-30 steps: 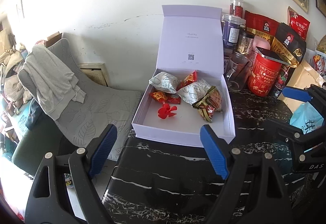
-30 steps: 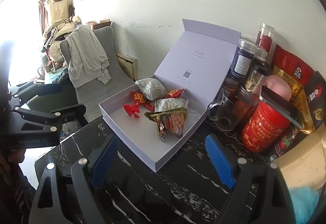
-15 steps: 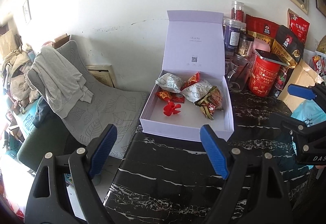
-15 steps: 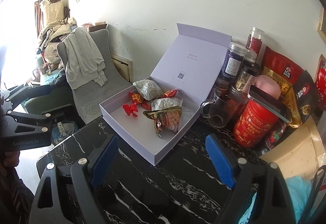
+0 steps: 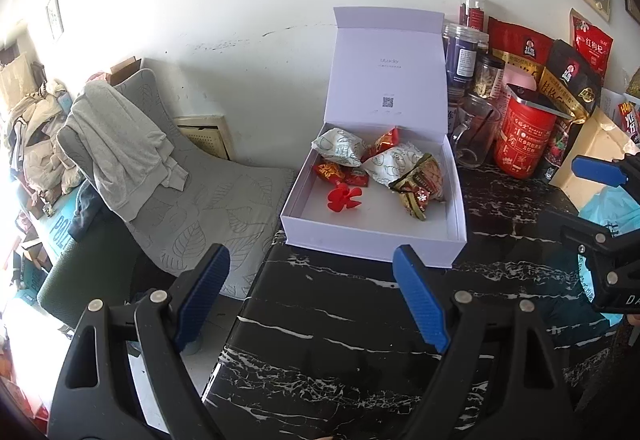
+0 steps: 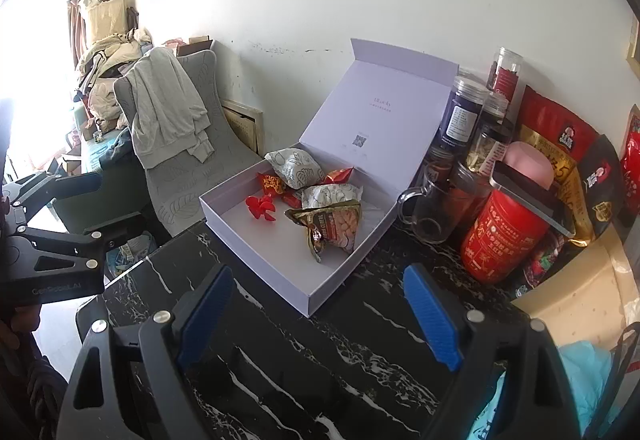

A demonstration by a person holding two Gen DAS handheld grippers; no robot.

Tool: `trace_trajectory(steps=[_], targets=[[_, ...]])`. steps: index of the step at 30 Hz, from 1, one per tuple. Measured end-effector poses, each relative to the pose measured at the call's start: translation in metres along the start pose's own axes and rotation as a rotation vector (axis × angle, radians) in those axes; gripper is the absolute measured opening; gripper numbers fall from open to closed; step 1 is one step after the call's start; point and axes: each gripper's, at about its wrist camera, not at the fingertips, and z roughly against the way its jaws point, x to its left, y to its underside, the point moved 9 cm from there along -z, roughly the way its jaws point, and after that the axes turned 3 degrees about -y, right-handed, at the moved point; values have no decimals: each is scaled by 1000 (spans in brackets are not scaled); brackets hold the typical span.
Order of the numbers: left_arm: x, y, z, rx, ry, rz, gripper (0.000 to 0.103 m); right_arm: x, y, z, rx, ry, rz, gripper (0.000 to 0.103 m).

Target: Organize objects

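Both grippers hang over the black marble table (image 5: 344, 324) w/ nothing in them — left gripper (image 5: 310, 288) spread wide, right gripper (image 6: 320, 304) likewise, each tilted down toward the lavender box (image 5: 372, 244), which sits just ahead of the blue tips w/ its lid stood up against the wall. Looks like a pause betw. steps, prob. near the end — snack packets (image 6: 336, 226) and a red propeller toy (image 6: 260, 207) already lie inside the box. Next move, I'd guess: reach past the box, get a tip behind the lid and fold it shut, or fetch another item from the jars (image 6: 460, 116) to the right.
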Motion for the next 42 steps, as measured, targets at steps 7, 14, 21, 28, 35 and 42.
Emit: trace_trajectory(steps=[7,14,21,28,35,42], targets=[[2,3,0,6,5,2,83,5,1,0,4,-2,15,88],[-1,5,-1,10,17,4,83,5,1,0,7,2,13,88],[-2,5,0,10,15,-1,83,4,2,-2,14,5,11,88],[-3,6,0,14,22,-2,83,3,3,-5,23,10,13,88],[-4,7,-1,18,24,-7,83,3,3,-5,25,13,14,88],[-4,8,-2,21,24,-9,83,2,3,-6,28,14,15,88]])
